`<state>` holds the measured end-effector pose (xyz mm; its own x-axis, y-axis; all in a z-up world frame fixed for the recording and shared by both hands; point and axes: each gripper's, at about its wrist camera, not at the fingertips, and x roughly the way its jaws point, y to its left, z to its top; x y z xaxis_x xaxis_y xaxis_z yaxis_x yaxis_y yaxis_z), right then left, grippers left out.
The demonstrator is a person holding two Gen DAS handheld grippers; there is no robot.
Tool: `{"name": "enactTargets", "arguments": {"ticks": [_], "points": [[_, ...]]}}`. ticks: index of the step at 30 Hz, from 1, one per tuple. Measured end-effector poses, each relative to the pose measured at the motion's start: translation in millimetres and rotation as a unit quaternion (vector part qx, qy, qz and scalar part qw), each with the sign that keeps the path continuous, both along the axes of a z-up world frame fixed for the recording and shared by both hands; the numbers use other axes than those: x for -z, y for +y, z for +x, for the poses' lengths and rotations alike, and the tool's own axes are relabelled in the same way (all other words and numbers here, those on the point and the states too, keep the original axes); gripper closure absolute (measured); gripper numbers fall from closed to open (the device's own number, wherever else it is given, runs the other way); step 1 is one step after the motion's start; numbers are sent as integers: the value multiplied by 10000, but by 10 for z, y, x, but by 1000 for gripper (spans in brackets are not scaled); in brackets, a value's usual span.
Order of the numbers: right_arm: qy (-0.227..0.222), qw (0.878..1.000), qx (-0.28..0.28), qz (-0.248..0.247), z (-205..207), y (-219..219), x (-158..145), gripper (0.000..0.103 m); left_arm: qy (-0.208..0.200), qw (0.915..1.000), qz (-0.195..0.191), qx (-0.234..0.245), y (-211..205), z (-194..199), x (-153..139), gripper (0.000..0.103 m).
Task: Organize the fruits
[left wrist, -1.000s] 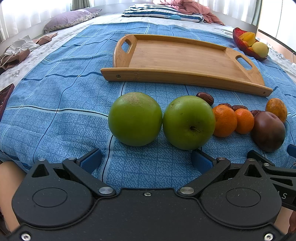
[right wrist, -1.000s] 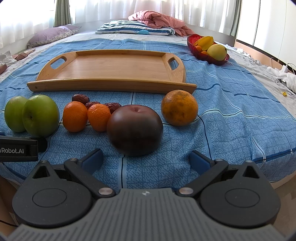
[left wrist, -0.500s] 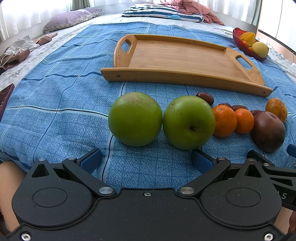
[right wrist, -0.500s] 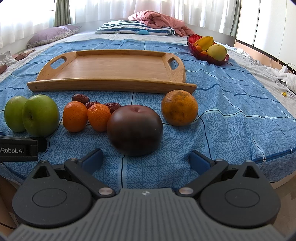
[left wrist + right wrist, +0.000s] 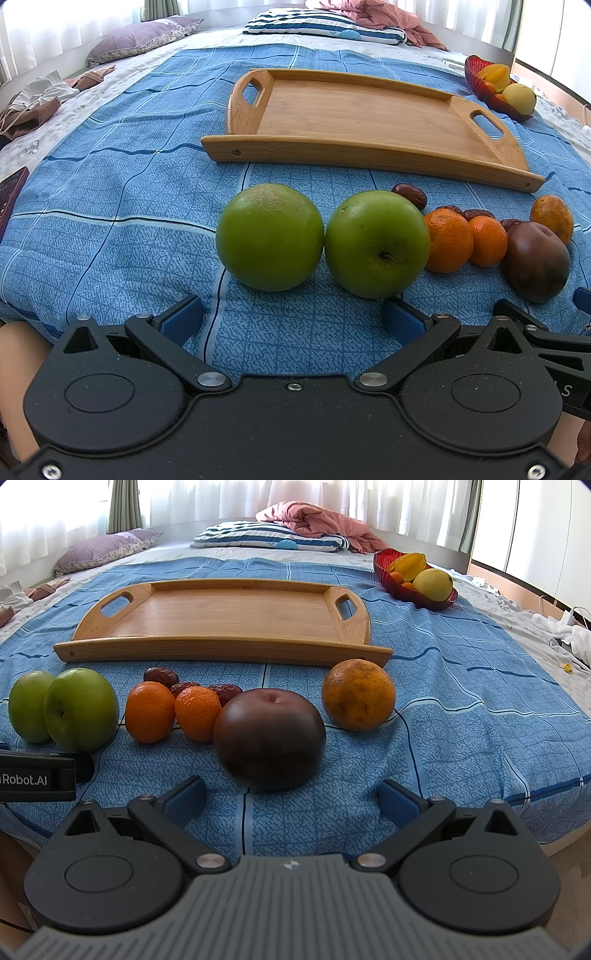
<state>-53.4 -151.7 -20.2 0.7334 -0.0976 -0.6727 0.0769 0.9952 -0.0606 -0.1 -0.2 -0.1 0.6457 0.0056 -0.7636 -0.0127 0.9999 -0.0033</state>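
Fruit lies in a row on the blue bedspread in front of a bare wooden tray [image 5: 354, 147] [image 5: 221, 642]. From the left: two green apples [image 5: 269, 236] [image 5: 376, 243] [image 5: 81, 709], two small oranges [image 5: 448, 240] [image 5: 149, 710], several dark dates [image 5: 408, 194] [image 5: 160, 675], a dark brown fruit [image 5: 535, 262] [image 5: 269, 738] and a larger orange [image 5: 552, 218] [image 5: 358, 694]. My left gripper [image 5: 291, 321] is open and empty just short of the green apples. My right gripper [image 5: 291, 799] is open and empty just short of the dark brown fruit.
A red bowl of fruit [image 5: 495, 99] [image 5: 417, 587] stands at the far right behind the tray. Pillows [image 5: 269, 541] and a pink blanket lie at the head of the bed. The bed's near edge runs under both grippers.
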Motion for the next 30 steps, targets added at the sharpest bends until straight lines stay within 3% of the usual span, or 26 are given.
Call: {"name": "enactTargets", "arguments": {"ticks": [30], "points": [[46,10000,-24,-2,21,-13,-3,0,-50,10000,15,0,4,-22,-13,0]]}}
